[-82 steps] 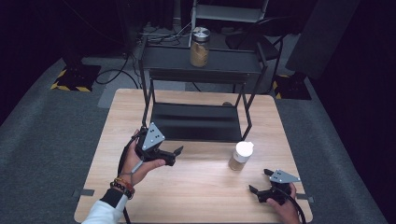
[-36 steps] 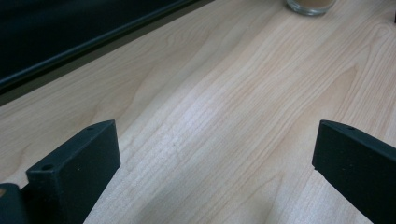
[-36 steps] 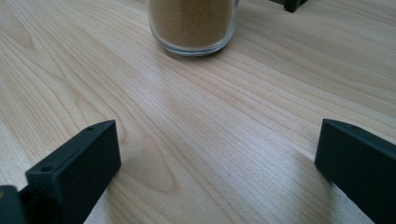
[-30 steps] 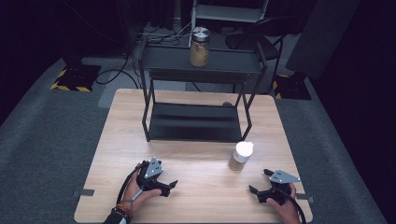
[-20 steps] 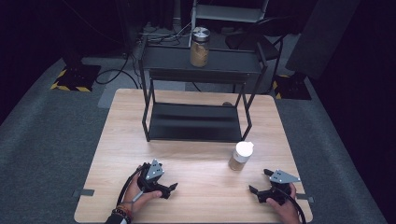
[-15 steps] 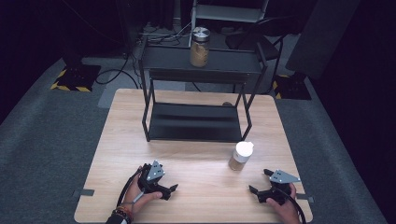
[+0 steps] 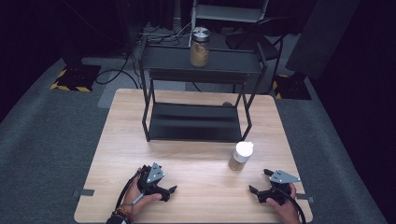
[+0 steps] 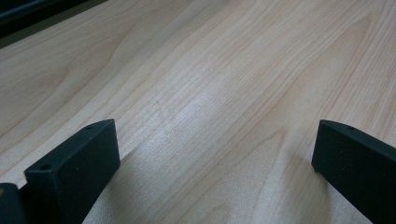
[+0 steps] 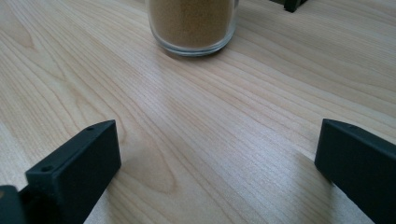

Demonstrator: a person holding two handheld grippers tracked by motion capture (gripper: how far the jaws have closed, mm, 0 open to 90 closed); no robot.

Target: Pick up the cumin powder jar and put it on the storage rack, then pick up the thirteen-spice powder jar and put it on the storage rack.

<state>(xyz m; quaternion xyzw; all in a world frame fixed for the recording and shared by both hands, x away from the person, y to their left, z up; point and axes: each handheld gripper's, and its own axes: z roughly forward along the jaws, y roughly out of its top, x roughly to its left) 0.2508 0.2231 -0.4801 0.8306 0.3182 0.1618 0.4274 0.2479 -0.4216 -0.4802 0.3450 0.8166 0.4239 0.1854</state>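
On the wooden table (image 7: 116, 140), a black two-tier shelf (image 7: 196, 114) stands at the far middle, with a silver-lidded jar (image 7: 200, 46) of tan powder on its top tier. A white-lidded jar (image 7: 241, 156) stands just near of the shelf's right leg, between the shelf and the right claw (image 7: 259, 181). That claw rests at the near right edge, jaws spread wide and empty; its own view cuts the jar off above its base. The left claw (image 7: 169, 193), near left, is also spread wide over bare wood.
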